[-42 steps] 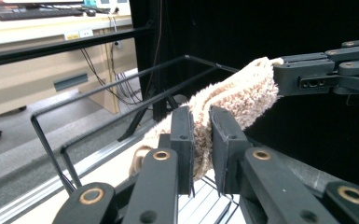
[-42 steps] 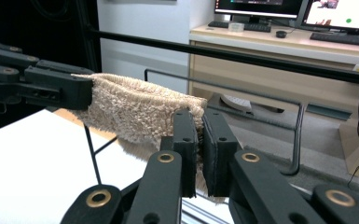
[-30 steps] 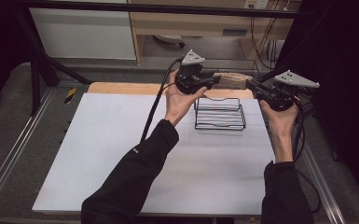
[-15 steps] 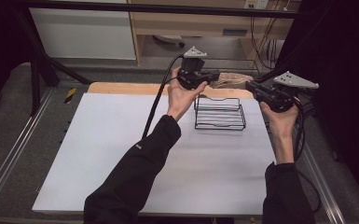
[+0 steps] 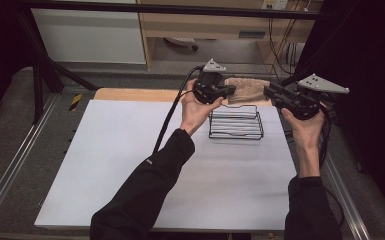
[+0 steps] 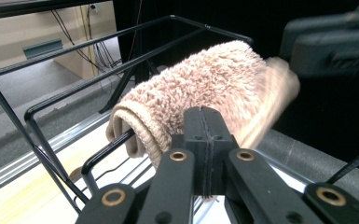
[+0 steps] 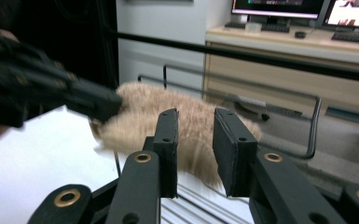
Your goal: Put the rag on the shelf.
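At the desk's (image 5: 130,165) far edge, right of middle, the wire rack (image 5: 236,122) carried a beige towel (image 5: 247,84), with open room nearer. Left gripper (image 5: 228,90) was clenched on the towel's end; right gripper (image 5: 270,93), just opening, touched nothing.

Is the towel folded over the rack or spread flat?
Folded: the towel is doubled over the rack's top bar, its looped edge showing beside the shut left gripper.

Even overhead light on the white table (image 5: 130,165), dark surroundings, towel (image 7: 168,116) motion-blurred in both gripper views
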A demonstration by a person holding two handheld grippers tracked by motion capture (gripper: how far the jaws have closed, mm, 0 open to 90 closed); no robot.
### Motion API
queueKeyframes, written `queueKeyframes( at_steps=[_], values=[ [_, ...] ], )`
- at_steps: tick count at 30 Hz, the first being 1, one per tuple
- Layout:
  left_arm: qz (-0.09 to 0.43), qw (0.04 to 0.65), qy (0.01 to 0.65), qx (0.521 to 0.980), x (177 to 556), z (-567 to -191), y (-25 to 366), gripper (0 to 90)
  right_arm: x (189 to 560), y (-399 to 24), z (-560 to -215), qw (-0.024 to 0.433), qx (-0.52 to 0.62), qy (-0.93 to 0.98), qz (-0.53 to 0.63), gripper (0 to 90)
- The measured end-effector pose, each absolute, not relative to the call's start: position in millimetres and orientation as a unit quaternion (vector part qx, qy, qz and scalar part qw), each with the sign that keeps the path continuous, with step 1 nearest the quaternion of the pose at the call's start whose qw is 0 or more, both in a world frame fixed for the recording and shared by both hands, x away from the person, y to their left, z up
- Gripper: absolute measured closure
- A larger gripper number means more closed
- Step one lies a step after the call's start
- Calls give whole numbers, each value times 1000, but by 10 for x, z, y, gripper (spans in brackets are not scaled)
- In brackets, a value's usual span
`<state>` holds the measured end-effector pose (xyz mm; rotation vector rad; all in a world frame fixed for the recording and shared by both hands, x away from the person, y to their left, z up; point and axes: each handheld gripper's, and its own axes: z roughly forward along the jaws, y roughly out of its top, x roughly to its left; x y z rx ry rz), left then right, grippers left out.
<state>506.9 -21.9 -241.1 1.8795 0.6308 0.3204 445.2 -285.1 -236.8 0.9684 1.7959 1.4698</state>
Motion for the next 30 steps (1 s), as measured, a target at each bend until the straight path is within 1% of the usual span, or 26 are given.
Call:
queueKeyframes(
  at_steps=[1,3,5,7,11,14,21,26,30],
  values=[
    [137,534,264,791,5070,-2424,-224,896,4453,-2846,-2349,305,366,680,558,745],
    [138,532,263,793,5069,-2453,-229,896,4474,-2825,-2344,295,371,687,550,829],
    [140,528,261,796,5068,-2483,-233,896,4497,-2809,-2380,281,380,693,544,877],
    [143,527,258,797,5068,-2508,-232,896,4520,-2791,-2449,273,388,701,531,900],
    [147,522,257,800,5081,-2531,-222,896,4574,-2779,-2605,267,404,705,518,900],
    [152,520,258,800,5091,-2543,-224,895,4615,-2789,-2687,275,414,701,511,900],
    [158,522,257,798,5088,-2566,-222,889,4638,-2815,-2764,286,418,692,515,885],
    [159,517,253,802,5029,-2580,-172,822,4554,-2828,-2724,281,407,693,525,833],
    [154,517,254,803,4967,-2578,-86,732,4481,-2822,-2687,275,401,696,529,752]
  ],
)
